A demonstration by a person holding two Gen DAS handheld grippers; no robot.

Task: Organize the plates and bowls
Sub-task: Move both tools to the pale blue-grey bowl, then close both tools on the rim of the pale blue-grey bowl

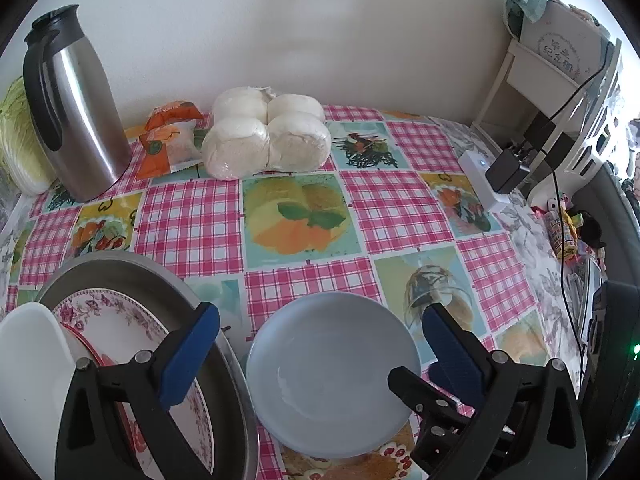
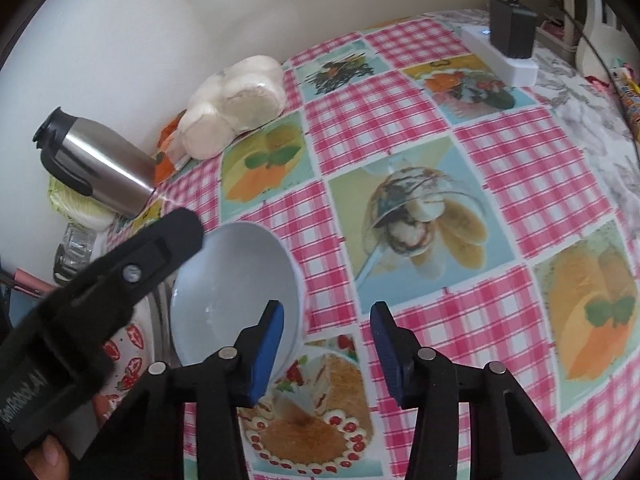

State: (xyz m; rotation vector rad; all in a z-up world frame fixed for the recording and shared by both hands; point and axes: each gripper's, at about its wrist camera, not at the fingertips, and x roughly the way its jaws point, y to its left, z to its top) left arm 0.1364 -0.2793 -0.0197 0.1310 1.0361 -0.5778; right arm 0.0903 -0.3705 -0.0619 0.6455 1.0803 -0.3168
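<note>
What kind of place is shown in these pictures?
Most likely a home kitchen or dining table: a food-print checked tablecloth, a steel thermos jug, a bag of steamed buns and a grey plate on it.

Pale blue plate (image 1: 332,372) lies flat beside tray (image 1: 224,344) of stacked dishes (image 1: 120,320).

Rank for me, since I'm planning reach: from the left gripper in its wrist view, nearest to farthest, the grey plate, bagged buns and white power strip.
From the left gripper:
1. Grey plate, between its fingers.
2. Bagged buns, ahead by the wall.
3. White power strip, far right edge; close to the buns in range.
</note>
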